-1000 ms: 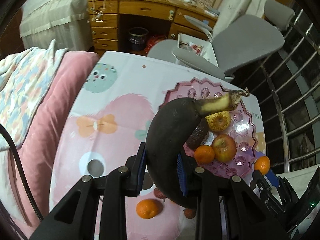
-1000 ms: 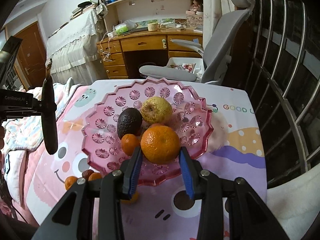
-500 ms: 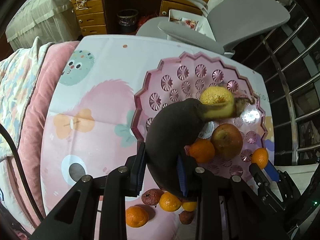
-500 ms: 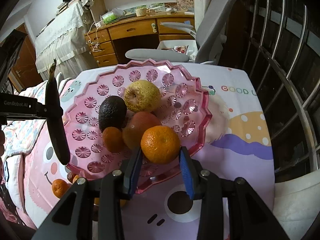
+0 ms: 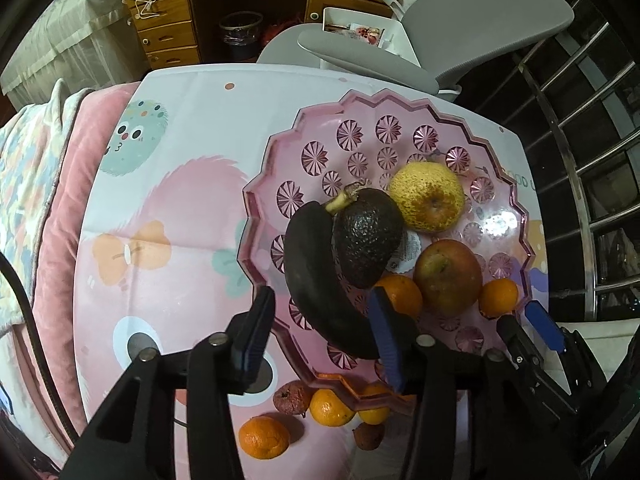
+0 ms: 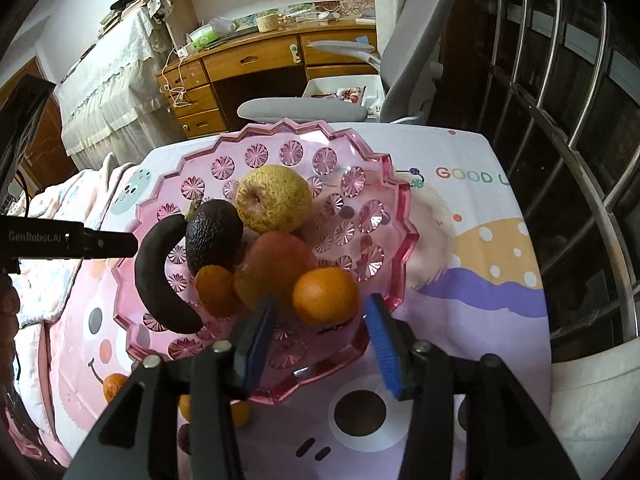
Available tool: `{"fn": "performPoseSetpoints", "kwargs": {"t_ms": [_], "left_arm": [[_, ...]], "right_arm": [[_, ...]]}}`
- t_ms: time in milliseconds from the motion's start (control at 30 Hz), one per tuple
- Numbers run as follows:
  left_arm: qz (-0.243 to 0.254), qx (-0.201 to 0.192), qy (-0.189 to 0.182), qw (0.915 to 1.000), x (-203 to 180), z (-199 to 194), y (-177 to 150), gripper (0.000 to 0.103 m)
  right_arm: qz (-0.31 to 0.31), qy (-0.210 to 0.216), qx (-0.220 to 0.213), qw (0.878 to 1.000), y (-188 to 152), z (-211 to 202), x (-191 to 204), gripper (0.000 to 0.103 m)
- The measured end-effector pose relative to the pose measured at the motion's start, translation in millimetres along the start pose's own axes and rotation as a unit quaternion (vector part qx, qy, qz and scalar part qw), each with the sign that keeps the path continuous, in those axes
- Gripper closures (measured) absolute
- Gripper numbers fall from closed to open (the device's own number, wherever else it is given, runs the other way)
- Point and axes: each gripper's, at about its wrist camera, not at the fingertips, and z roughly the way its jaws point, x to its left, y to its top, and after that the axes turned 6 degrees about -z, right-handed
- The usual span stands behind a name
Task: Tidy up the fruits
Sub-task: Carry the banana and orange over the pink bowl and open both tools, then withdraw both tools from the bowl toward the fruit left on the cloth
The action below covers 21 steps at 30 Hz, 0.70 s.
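- Pink plastic plate (image 5: 260,216) near the table's right edge already has 6 fruits in it: 1 blackened banana (image 5: 320,280), 1 avocado (image 5: 368,240), 1 yellow pear (image 5: 428,196), 1 reddish apple (image 5: 448,276), 2 mandarins.
- My left tongs (image 5: 320,332) are opening, banana lying in the plate between the pads but not pressed.
- My right tongs (image 6: 320,328) are opening too, with the mandarin (image 6: 326,296) loose between them at the plate's near rim.
- That banana's overripe, I'd guess mushy, so grab it mid-body and gently.
- Mandarins look firm-ish but roll easily; pinch across the widest part.
- At least 4 more mandarins (image 5: 264,436) and 2 shrivelled dark fruits (image 5: 292,396) sit off the plate, by the table's near edge.
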Motion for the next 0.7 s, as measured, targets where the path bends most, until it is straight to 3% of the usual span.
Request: {"fn": "performPoseSetpoints", "kwargs": {"t_ms": [67,133,367,700], "left_arm": [[-0.003,-0.005,-0.001,1.0,2,-6,-1,0.042],[-0.006,-0.009,-0.003,0.9999,4,-12,-3,0.038],[-0.01,-0.023,-0.006,0.9997,15,-33,-15,0.032],[0.002,-0.028,-0.013,0.9995,33,-58,-45,0.026]], "right_arm": [[0.004,0.002,0.002,1.0,0,-3,0,0.053],[0.011,0.008,0.005,1.0,-1,-7,0,0.052],[0.048,0.033,0.009,0.998,-7,-23,0,0.039],[0.116,0.091,0.043,0.988,-23,-37,5,0.037]]}}
